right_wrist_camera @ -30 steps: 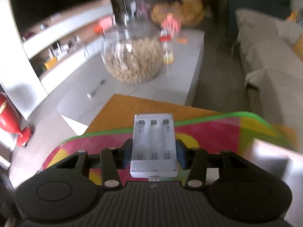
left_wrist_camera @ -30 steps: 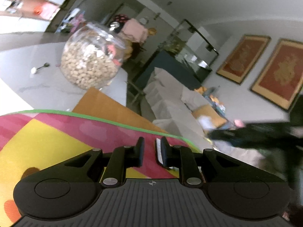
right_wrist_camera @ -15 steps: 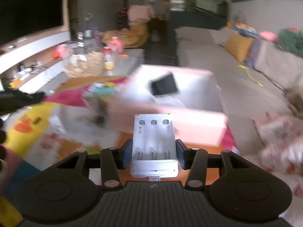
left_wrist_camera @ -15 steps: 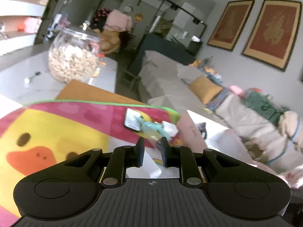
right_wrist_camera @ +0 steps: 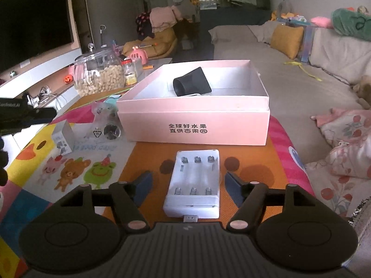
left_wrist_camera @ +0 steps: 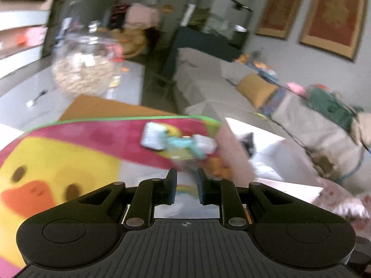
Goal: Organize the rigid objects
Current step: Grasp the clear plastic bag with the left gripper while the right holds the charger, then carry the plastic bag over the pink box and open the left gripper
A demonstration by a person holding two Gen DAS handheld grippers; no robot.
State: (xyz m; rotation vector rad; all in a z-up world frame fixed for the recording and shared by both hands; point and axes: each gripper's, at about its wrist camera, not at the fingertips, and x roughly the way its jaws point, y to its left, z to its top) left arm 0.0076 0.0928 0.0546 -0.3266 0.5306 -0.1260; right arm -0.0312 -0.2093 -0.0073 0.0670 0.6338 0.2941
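Mat (right_wrist_camera: pixel 148 199) beneath opening right tongs (right_wrist_camera: pixel 189 186)

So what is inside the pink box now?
Inside the pink box lies a black cone-shaped nozzle, with something white partly under it. The near wall hides the front of the floor.

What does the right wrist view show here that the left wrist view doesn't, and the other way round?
Right wrist only: the white battery charger lying on the mat between the right gripper's opening jaws, untouched by the pads, and the black nozzle in the pink box. Left wrist only: the shut, empty left gripper and two framed pictures. Both: the box, the cartoon mat, the glass jar.
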